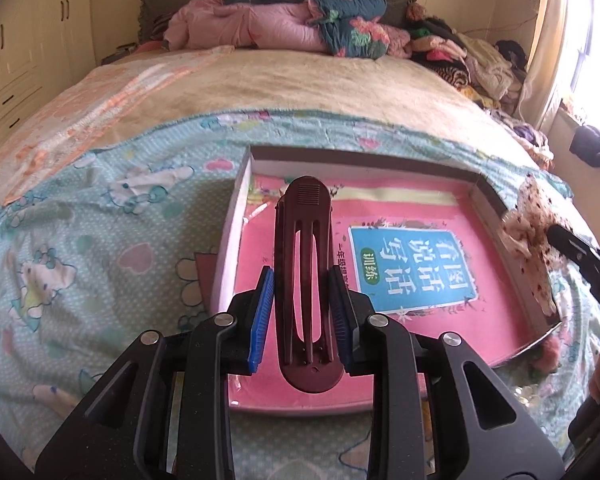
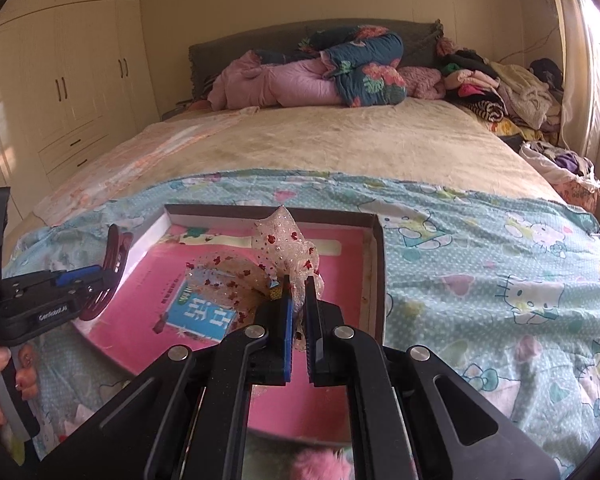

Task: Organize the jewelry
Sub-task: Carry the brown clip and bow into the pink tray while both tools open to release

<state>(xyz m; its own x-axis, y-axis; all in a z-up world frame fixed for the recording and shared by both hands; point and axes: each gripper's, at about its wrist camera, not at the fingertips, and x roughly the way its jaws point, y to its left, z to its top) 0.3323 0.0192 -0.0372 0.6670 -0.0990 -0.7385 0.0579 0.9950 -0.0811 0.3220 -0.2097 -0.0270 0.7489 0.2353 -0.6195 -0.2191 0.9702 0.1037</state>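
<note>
Two tools: my left tool (image 1: 302, 304) pinches one dark red hair clip (image 1: 303, 280), my right tool (image 2: 299, 320) squeezes one spotted bow (image 2: 278, 252). One box (image 1: 236, 216); its near edge is hidden.

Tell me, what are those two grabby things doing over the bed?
A person is tidying hair accessories into a shallow box on the bed. The left hand-held gripper is shut on a dark red hair clip, holding it above the box. The right hand-held gripper pinches a sheer bow with red spots, also above the box. A pink book lies inside the box. Neither item has been set down yet.
</note>
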